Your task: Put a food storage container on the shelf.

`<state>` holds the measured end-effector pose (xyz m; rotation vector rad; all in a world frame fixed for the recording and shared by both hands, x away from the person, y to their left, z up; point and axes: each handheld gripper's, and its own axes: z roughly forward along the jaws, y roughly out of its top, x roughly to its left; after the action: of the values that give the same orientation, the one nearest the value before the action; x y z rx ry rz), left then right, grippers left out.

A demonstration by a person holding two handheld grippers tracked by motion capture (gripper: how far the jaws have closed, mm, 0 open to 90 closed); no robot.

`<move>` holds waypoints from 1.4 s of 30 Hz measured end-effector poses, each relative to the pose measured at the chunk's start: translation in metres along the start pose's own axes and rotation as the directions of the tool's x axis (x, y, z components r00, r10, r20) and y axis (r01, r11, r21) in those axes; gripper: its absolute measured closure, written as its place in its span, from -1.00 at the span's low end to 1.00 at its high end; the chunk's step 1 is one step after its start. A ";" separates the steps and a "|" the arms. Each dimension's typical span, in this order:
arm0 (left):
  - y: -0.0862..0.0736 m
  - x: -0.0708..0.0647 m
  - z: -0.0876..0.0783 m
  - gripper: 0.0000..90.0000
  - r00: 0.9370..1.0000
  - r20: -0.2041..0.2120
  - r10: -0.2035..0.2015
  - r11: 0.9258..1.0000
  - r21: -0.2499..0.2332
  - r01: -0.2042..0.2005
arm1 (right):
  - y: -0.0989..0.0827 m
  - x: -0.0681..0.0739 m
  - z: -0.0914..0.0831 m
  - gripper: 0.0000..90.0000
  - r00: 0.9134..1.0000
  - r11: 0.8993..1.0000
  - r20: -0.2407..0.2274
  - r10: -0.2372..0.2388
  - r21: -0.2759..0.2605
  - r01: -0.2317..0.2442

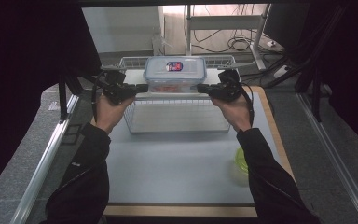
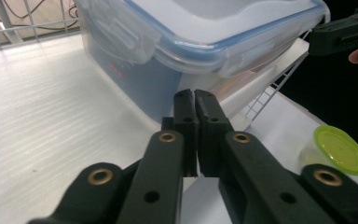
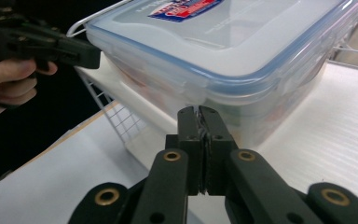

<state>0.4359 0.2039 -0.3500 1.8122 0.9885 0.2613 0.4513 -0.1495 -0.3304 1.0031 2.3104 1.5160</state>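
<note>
Bench far edge: lidded plastic food container [image 1: 175,73] atop wire rack [image 1: 177,116]. Left gripper [image 1: 142,87], right gripper [image 1: 200,87] flank container sides, jaws closed empty. Lift not begun.

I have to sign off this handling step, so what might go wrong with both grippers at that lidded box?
The left gripper and right gripper are shut at opposite sides of the plastic box, gripping nothing; it may slip. The box sits on the wire basket's raised white shelf, and a nudge might tip it.
</note>
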 end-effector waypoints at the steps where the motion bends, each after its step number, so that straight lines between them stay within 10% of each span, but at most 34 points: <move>1: 0.000 0.001 0.004 0.96 1.000 -0.008 -0.004 1.000 0.004 0.004 | 0.001 -0.002 0.004 0.97 1.000 1.000 0.009 0.003 0.005 -0.003; 20: 0.008 -0.005 0.024 0.98 0.999 -0.034 0.021 0.998 0.053 -0.020 | 0.005 -0.013 0.014 1.00 0.995 1.000 0.101 -0.003 0.013 0.002; 30: -0.005 -0.020 0.016 0.57 0.997 -0.015 0.073 0.997 0.034 -0.072 | -0.001 -0.004 0.009 0.59 0.995 0.997 0.081 -0.065 0.043 0.062; 42: -0.035 -0.048 0.005 -0.15 0.968 -0.079 0.237 0.971 0.051 -0.233 | -0.023 0.005 0.000 -0.10 0.992 0.993 0.075 -0.103 0.059 0.099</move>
<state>0.3901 0.1707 -0.3698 1.9711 0.8407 0.4701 0.4381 -0.1515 -0.3492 0.9262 2.3228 1.3573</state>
